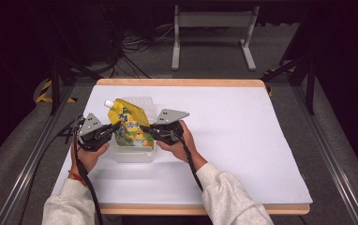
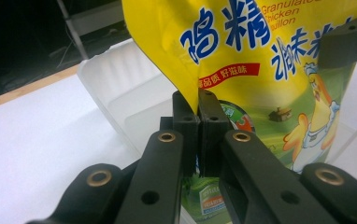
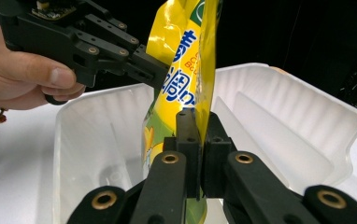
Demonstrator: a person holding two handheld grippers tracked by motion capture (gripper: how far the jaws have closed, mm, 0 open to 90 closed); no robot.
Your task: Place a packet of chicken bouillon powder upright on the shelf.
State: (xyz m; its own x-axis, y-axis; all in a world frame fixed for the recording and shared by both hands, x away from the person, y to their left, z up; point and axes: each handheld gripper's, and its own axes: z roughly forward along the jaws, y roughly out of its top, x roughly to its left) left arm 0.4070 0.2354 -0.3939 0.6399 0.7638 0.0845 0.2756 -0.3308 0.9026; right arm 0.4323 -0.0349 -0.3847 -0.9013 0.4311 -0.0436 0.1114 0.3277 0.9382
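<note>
Nearest the camera in the high view, two hands in pale sleeves come in from six o'clock, each carrying a claw. The left claw [image 1: 114, 127] is clamped on the left edge of a yellow pouch [image 1: 131, 125], and the right claw [image 1: 145, 129] is clamped on its right edge, so the pouch hangs between them, upright and leaning a little toward eleven o'clock. In the left gripper view the two black jaws of the left claw [image 2: 198, 100] meet on the pouch's [image 2: 260, 70] thin side seam; in the right gripper view the right claw [image 3: 200, 119] pinches the opposite seam of the pouch [image 3: 186, 60] the same way, with the left claw [image 3: 155, 70] gripping it farther off at ten o'clock. The pouch carries large blue Chinese characters, a red band with small characters, and the English words "Granulated Chicken Bouillon", partly cut off. Below the writing a cartoon chicken in a white chef's hat stands against a green field with a small farmhouse. The pouch is glossy, yellow above and green below, with a white screw cap [image 1: 108, 102] at its top corner. Its lower part sits inside a translucent white plastic bin [image 1: 135, 154] with ribbed walls, which rests on the white counter [image 1: 242, 140] left of centre.
</note>
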